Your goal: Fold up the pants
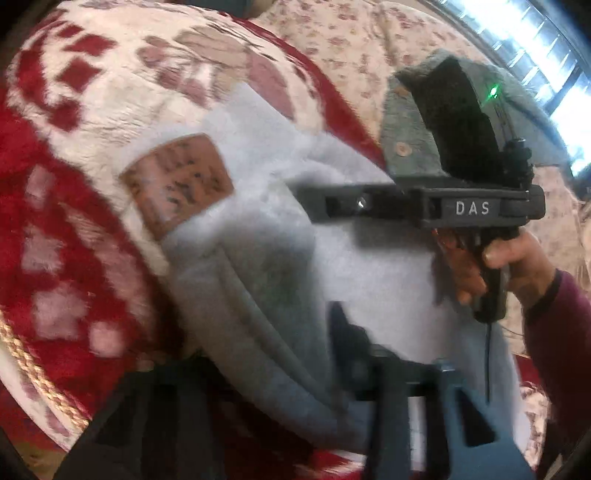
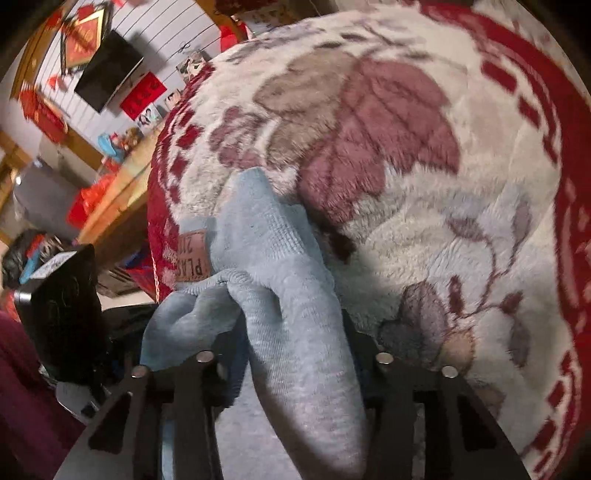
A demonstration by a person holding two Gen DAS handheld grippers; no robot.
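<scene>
Light blue pants (image 1: 266, 236) with a brown patch (image 1: 177, 186) hang in the air over a red and cream floral blanket (image 1: 74, 110). My left gripper (image 1: 354, 354) is shut on the pants' edge at the bottom of the left wrist view. The right gripper (image 1: 317, 205), held in a hand, pinches the pants from the right. In the right wrist view the pants (image 2: 280, 295) run bunched between my right gripper's fingers (image 2: 291, 369), which are shut on the cloth; the patch (image 2: 192, 260) shows at left.
The blanket (image 2: 424, 184) covers the surface under the pants. A second floral cover (image 1: 351, 33) lies behind it. A bright window (image 1: 546, 55) is at the upper right. A cluttered room with a dark screen (image 2: 107, 70) and red decorations is at the left.
</scene>
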